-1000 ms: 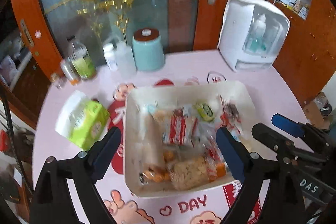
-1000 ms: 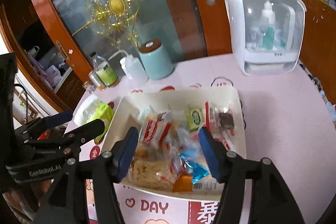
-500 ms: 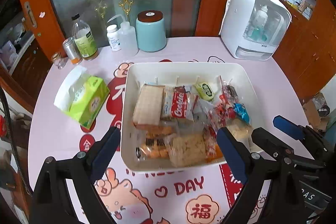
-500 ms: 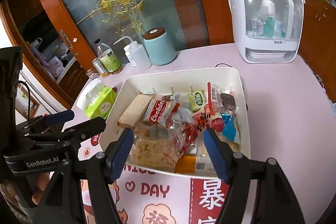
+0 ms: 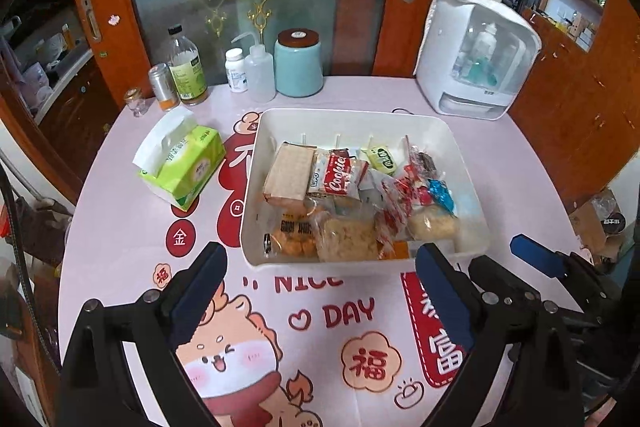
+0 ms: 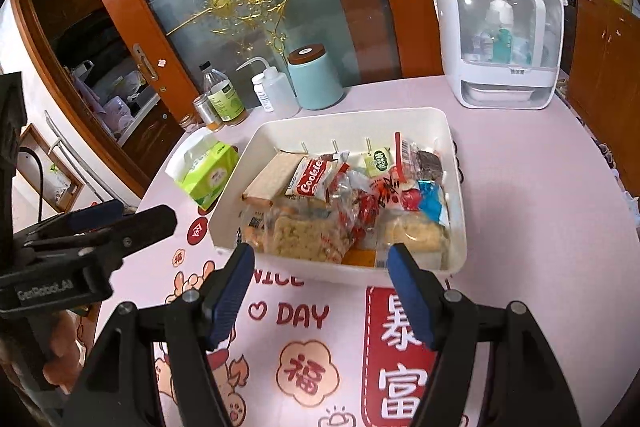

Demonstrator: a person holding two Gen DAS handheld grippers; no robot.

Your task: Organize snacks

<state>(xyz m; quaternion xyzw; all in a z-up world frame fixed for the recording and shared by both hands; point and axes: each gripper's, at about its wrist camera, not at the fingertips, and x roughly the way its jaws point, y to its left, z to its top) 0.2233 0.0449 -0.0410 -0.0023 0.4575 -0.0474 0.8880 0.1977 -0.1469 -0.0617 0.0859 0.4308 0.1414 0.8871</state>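
A white tray [image 5: 352, 115] [image 6: 352, 117] on the pink printed tablecloth holds several wrapped snacks. Among them are a tan cracker pack [image 5: 288, 171], a red "Cookies" pack [image 5: 340, 175] [image 6: 312, 175], a green sweet [image 5: 382, 157], a blue wrapper [image 5: 440, 193] and a rice crisp bag [image 5: 348, 235]. My left gripper [image 5: 320, 259] hangs just short of the tray's near wall, its jaws opening wide with nothing between them. My right gripper [image 6: 320, 255] is open and empty at the same near wall. Each gripper shows at the edge of the other's view, the right one [image 5: 520, 255] and the left one [image 6: 120, 219].
A green tissue pack [image 5: 184, 159] lies left of the tray. Behind it stand a teal canister [image 5: 298, 63], a squeeze bottle [image 5: 258, 71], a green-labelled bottle [image 5: 186, 71] and a can. A white cabinet with bottles [image 5: 476, 55] stands at the back right. A glass door closes the back.
Both grippers have drawn back from over the tray towards the table's near side, so the tray now lies ahead of the fingertips. Nothing was picked up.
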